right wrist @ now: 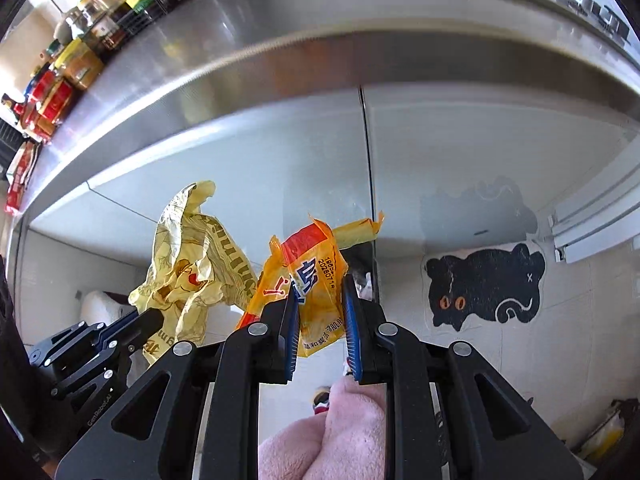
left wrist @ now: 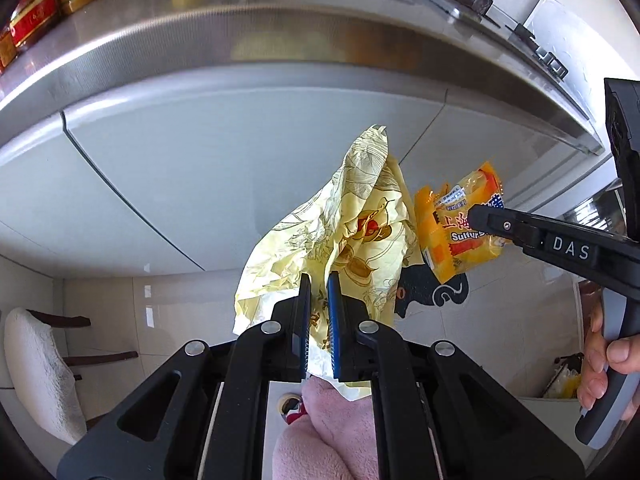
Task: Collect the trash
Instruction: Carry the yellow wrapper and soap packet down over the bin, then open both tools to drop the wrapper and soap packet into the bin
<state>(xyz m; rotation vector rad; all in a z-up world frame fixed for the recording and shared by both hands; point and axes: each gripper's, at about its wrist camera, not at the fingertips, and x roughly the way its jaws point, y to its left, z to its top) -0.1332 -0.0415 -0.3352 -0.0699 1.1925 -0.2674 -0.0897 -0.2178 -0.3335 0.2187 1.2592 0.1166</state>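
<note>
Below the steel counter edge (left wrist: 240, 52), the left gripper (left wrist: 319, 308) clamps a crumpled pale-yellow wrapper (left wrist: 320, 232); at its three o'clock, the right gripper (right wrist: 320, 320) pinches an orange soap packet (right wrist: 316, 280). Both look light, limp and slippery, so mid-body holds seem safest.

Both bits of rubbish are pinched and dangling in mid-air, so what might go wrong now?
The pale yellow wrapper hangs loose from the left hand-held gripper, held only by one part; it may slip out. The orange packet in the right hand-held gripper sits close beside it, so they could snag.
</note>
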